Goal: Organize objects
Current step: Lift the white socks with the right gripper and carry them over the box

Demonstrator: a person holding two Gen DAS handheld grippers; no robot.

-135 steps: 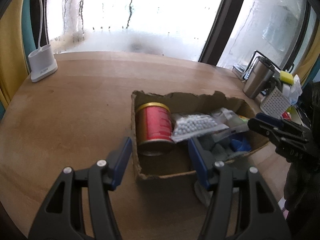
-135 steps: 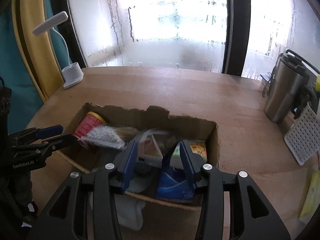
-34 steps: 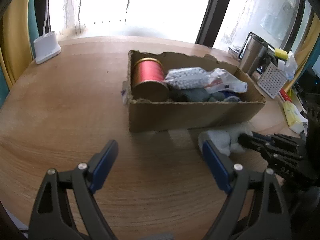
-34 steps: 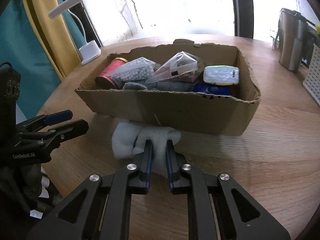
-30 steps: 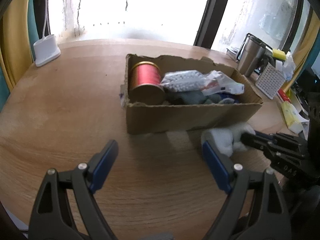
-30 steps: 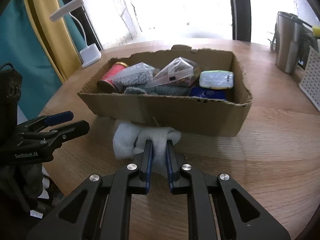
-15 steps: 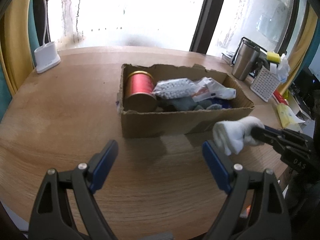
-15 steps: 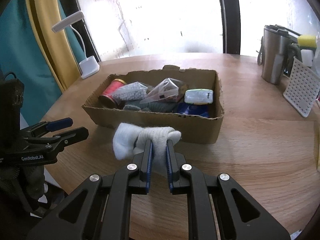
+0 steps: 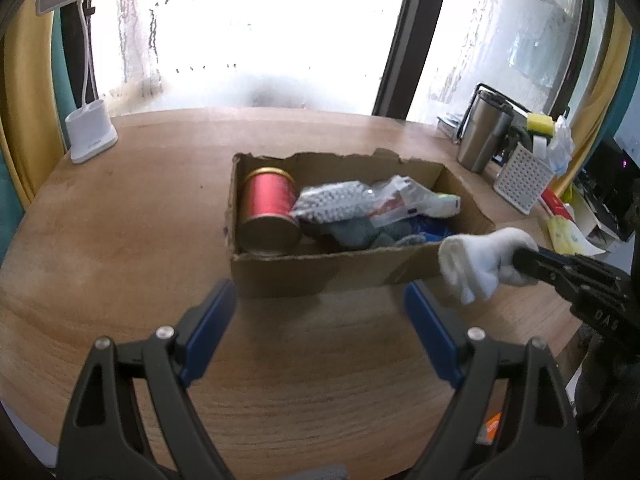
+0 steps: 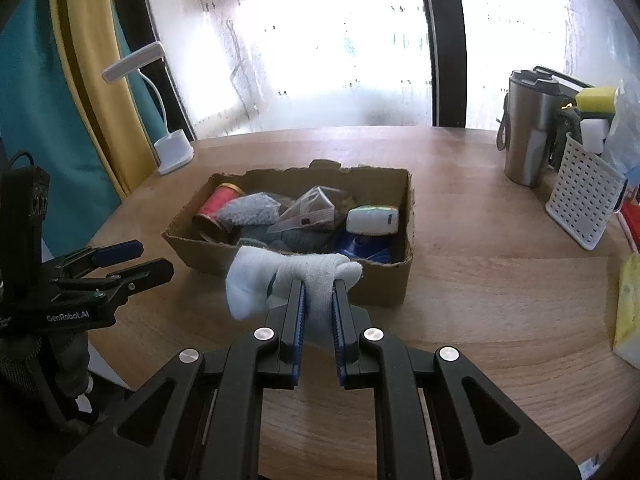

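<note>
The white sock [image 10: 304, 276] hangs clear of the table [image 10: 480, 292], pinched at its middle by the right gripper [image 10: 319, 304], both ends drooping over the jaws; it sits just in front of the box's near wall, at about rim height. The box [image 10: 384, 280] already holds a red can [image 9: 269, 210], bags, grey cloth and a blue item, leaving little free room. The left gripper [image 9: 320, 328] is spread wide, empty, pointed at the bare table before the box. Judged step: carrying the sock to the box. The next move calls for clearing the ragged rim, centring over the contents, then releasing; a drooping end could snag on the rim.
</note>
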